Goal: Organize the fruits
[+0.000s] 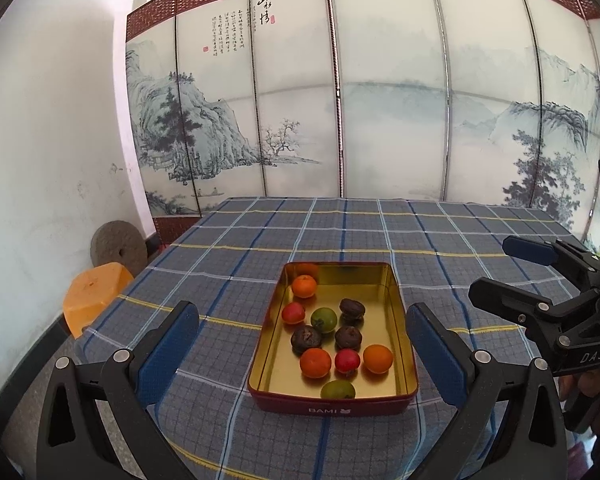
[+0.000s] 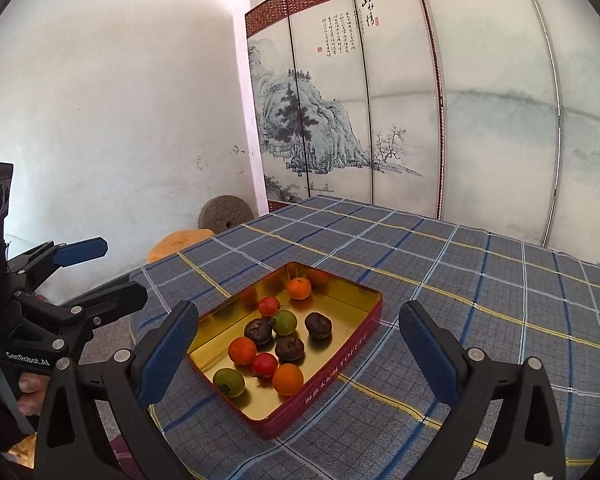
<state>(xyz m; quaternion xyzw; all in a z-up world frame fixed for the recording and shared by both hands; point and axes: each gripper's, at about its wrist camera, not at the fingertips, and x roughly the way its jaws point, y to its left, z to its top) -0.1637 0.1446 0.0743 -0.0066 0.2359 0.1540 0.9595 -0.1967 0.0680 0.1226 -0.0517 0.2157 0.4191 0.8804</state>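
your left hand-held gripper (image 1: 302,344) and right hand-held gripper (image 2: 298,346) both hang wide open and empty above the table's (image 1: 236,240) near edge; the fruits (image 1: 315,362) sit gathered in the tin (image 1: 332,402), seemingly all collected there.

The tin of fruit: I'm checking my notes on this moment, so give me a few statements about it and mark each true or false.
1. All the fruit lies inside the tin. True.
2. The left claw is clamped on an orange fruit. False: it is open and empty, short of the tin.
3. There are three dark wrinkled fruits in the tin. True.
4. The tin stands on bare wood. False: it stands on a checked cloth.
5. The right claw holds nothing. True.
6. The tin holds four green fruits. False: only two show, one mid-tin and one at the near wall.
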